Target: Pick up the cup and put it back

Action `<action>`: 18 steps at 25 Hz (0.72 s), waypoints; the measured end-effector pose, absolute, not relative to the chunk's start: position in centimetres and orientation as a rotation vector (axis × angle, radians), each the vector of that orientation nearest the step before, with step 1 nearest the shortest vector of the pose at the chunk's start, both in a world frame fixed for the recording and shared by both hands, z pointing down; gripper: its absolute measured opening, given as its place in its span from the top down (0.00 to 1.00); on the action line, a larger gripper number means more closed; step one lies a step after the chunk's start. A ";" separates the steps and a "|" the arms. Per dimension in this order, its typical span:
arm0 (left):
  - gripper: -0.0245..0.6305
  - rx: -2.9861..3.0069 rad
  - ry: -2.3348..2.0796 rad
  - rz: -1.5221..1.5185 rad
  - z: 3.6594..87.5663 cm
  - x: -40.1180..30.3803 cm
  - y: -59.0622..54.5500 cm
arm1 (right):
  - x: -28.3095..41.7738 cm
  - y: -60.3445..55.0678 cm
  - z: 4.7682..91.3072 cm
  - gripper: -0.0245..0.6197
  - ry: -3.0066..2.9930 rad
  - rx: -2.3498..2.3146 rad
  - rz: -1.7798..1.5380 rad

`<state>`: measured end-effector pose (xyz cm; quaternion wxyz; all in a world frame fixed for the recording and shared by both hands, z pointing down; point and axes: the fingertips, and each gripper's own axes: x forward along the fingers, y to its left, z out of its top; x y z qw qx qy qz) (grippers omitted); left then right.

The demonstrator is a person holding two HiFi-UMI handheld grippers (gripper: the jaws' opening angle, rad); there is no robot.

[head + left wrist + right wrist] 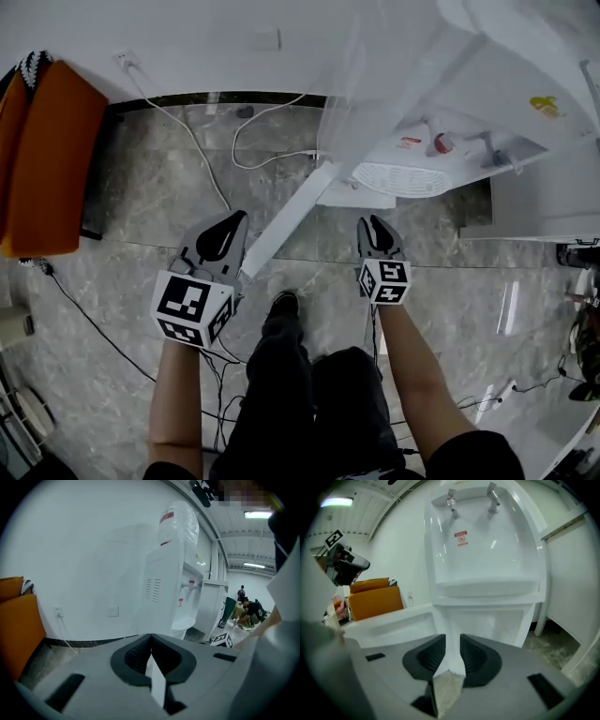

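No cup shows in any view. A white water dispenser stands in front of me, with a clear bottle on top and two taps above its drip shelf. My right gripper hangs just before the dispenser's base. A narrow gap shows between the jaws of the right gripper, with nothing in it. My left gripper hovers over the floor to the dispenser's left. The tips of the left gripper meet, and it holds nothing.
An orange sofa stands against the wall at the left. White cables run from a wall socket across the marble floor. A white cabinet sits right of the dispenser. People crouch far off in the hall.
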<state>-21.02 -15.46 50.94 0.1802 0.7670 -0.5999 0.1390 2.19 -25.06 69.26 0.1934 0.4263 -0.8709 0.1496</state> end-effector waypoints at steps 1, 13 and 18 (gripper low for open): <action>0.95 2.155 -1.682 0.400 50.4 -20.6 -14.7 | 2.3 -24.3 67.7 0.80 -2.447 1.187 0.421; 0.95 2.035 -1.609 0.358 36.6 -10.0 -2.3 | 8.0 -12.7 47.5 0.88 -2.508 1.092 0.488; 0.95 2.014 -1.610 0.350 31.2 -7.1 1.1 | 11.1 -9.8 40.1 0.95 -2.548 1.102 0.558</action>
